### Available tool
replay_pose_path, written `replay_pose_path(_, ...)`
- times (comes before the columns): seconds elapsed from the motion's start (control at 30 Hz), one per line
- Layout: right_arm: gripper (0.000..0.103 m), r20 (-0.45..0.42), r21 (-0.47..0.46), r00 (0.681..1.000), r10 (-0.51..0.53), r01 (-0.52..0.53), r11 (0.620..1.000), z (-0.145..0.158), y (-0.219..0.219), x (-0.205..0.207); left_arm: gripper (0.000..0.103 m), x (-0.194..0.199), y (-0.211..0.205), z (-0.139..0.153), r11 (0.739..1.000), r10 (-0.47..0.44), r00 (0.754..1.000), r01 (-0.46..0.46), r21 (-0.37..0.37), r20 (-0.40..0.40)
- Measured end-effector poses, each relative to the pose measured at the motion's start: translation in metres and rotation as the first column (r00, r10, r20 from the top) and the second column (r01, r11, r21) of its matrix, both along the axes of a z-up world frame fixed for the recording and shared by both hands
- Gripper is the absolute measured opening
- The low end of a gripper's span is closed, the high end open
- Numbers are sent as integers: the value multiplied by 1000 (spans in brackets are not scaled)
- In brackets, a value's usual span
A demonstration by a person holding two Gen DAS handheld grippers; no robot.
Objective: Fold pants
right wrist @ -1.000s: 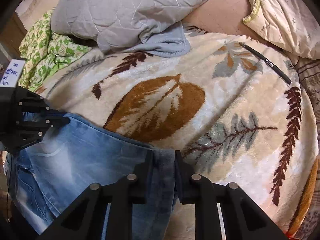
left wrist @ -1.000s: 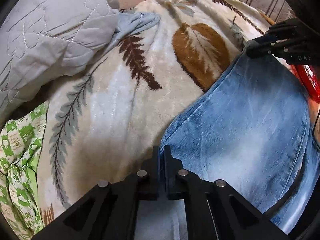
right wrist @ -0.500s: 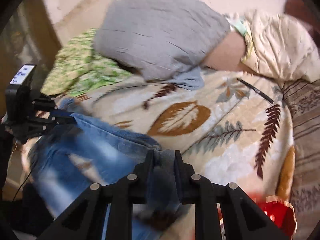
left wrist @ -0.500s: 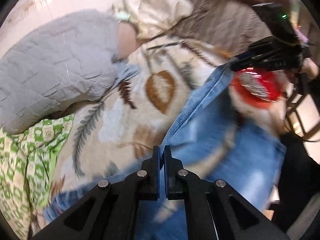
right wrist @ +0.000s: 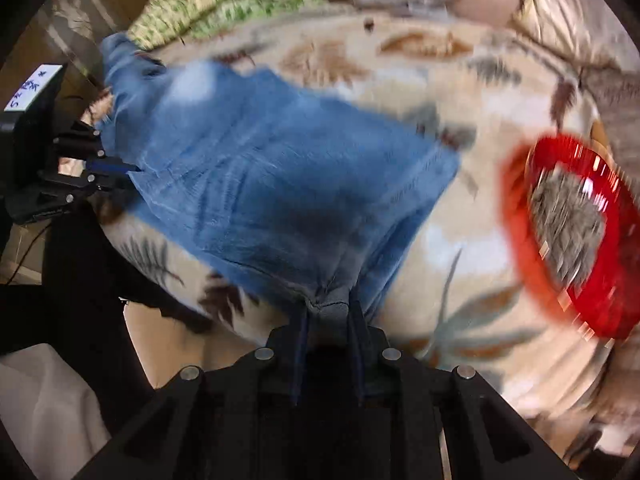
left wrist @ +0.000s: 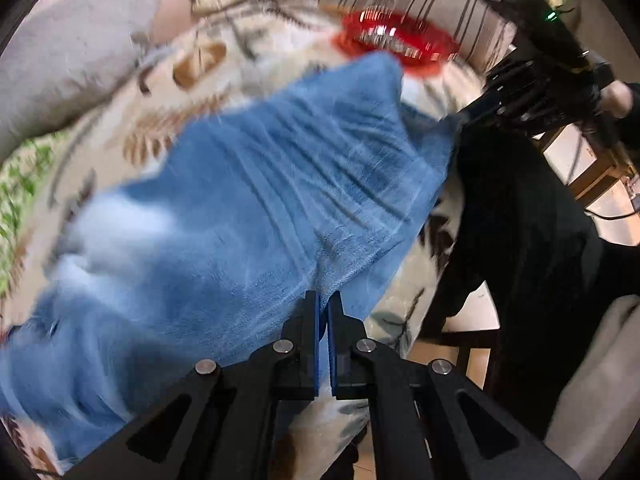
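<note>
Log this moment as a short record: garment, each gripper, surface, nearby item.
garment: blue jeans, stretched between both grippers above the bed
left gripper: shut on the jeans' edge
right gripper: shut on a bunched thick fold of the jeans
surface: leaf-print blanket
nearby item: red bowl on the blanket, clear of the jeans
image quality: motion blur

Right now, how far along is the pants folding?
Early. Both the left gripper and right gripper have an edge of the jeans pinched and stretched over the leaf blanket. No finished fold shows; laying the jeans down and folding them remains.
</note>
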State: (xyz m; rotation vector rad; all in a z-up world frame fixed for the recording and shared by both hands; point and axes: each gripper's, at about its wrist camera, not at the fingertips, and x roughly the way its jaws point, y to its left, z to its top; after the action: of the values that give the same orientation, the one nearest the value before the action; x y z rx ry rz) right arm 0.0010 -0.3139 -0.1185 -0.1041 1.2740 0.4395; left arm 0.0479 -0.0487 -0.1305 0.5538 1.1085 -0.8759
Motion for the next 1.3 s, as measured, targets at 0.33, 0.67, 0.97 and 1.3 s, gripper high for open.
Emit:
replay_pose_path(0.33,41,0,-38,998,-59,59,998,9,-3,4,12,11,-18,-16,996,80,996,-79,44,-29)
replay_pose_path(0.67,75,178,52,984,-3,-6,999,80,25,7,88,-3,86,72,942,336,934,-330,-65,119)
replay_pose_path(0.97,75,203,140,932,301,-332,933,66,190,13,88,-40,243,115,802,574,785,-597,35,233)
replay_pose_path(1.3,75,274,60,902,333,-362,930,27,294,27,88,34,304,51,761,645,746,-647,-53,166)
